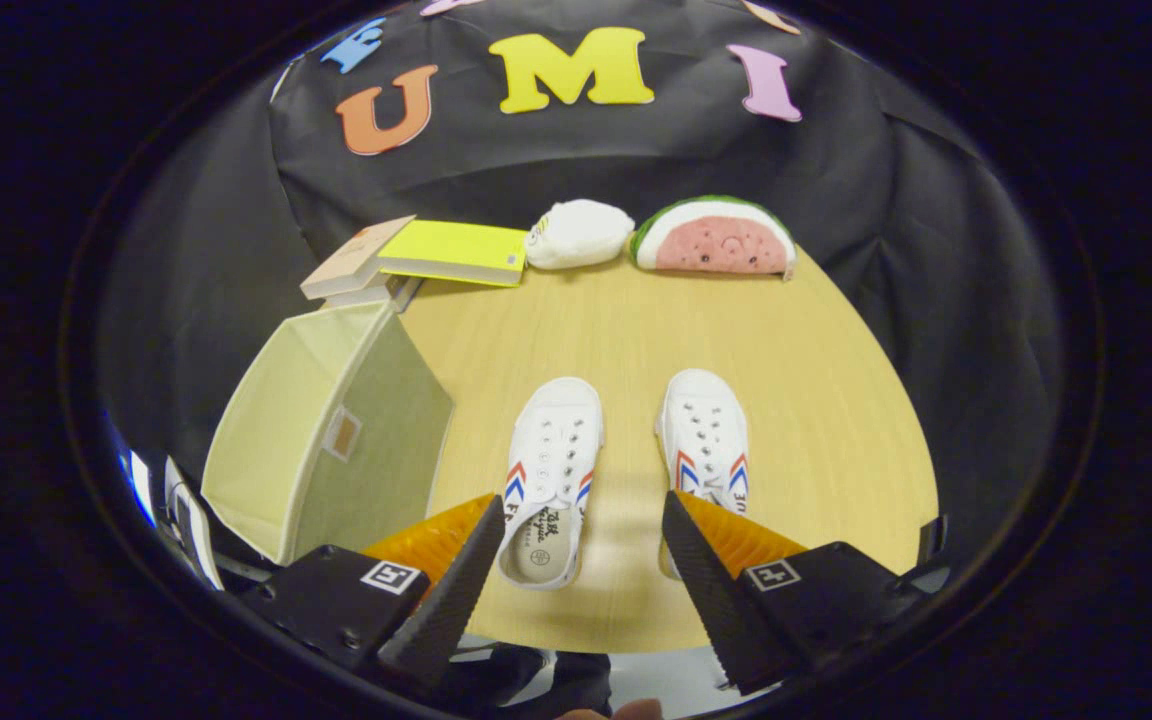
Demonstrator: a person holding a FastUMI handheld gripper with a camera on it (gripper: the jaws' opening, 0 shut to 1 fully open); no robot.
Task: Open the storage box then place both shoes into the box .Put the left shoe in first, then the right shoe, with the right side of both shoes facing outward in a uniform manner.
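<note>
Two white canvas shoes with red and blue stripes lie side by side on the wooden table point(636, 330), toes pointing away from me. The left shoe point(551, 470) sits just ahead of my left finger, its heel opening partly between the fingers. The right shoe point(704, 445) lies just ahead of my right finger, which covers its heel. A pale yellow-green fabric storage box point(326, 430) stands at the table's left edge, left of the shoes, its lid shut. My gripper point(584, 510) hovers above the shoes' heels, open, with nothing held between its black ridged fingers point(456, 590).
At the back of the table lie a yellow book point(456, 250) on a tan box point(356, 262), a white plush toy point(578, 233) and a watermelon-slice plush point(716, 238). Bare tabletop stretches between the shoes and those items. The table's front edge runs just under my fingers.
</note>
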